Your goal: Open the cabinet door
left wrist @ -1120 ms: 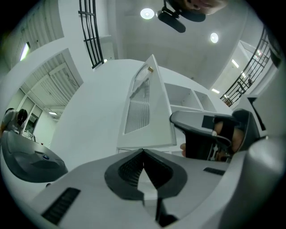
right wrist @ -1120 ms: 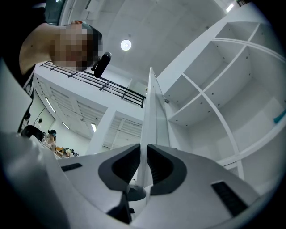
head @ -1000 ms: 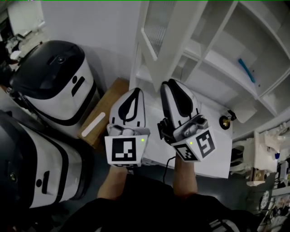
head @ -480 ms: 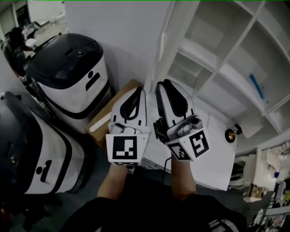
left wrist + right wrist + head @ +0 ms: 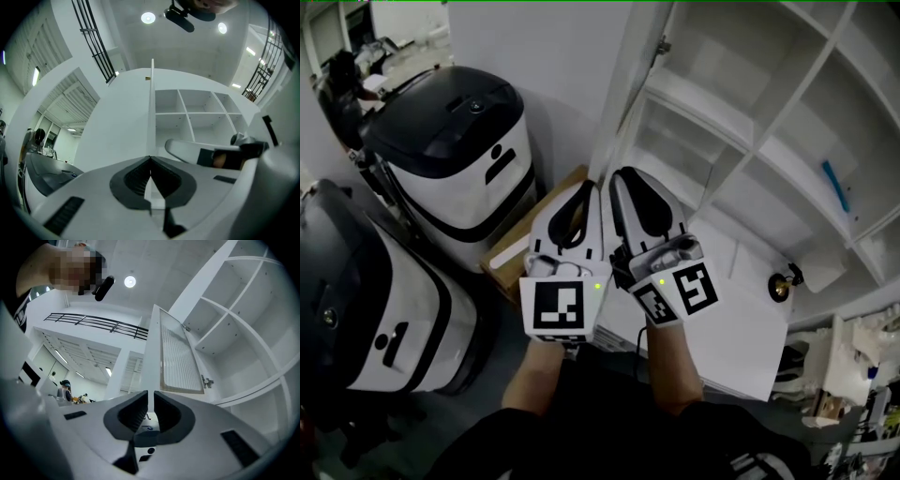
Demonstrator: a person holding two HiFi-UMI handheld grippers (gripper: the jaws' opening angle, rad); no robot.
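1. Left gripper (image 5: 150, 158) has its jaws pressed fully together, tips meeting, with nothing caught between them.
2. Its forearm (image 5: 532, 375) comes up from the bottom edge of the head view. The gripper lies stretched forward with its marker cube (image 5: 562, 305) facing flatly up at the camera, and its nose is aimed a little upward at the cabinet (image 5: 727, 112).
3. Right gripper (image 5: 151, 392) is all but closed, with only a thin slit showing between the tips. Its jaws have just been closing a touch, and nothing sits in the slit.
4. The right forearm (image 5: 675, 361) runs alongside the left one. This gripper lies just beside the left, rolled slightly so that its marker cube (image 5: 680, 291) tips toward the right. The two noses lean toward each other and come near at the tips.
5. The cabinet door (image 5: 152, 352) stands swung open from the cabinet's left side. In the left gripper view it is edge-on, a thin white upright line straight above the closed tips, with the open shelves (image 5: 197, 112) to its right.
6. In the right gripper view its inner face shows, with a ribbed pane (image 5: 180, 357) and hinges (image 5: 206, 380) on its far right edge. Its white near edge rises straight ahead of the slit, beyond the tips and wider than the slit.
7. In the head view the right gripper's tips lie at the door's lower end. Whether they touch it I cannot tell.
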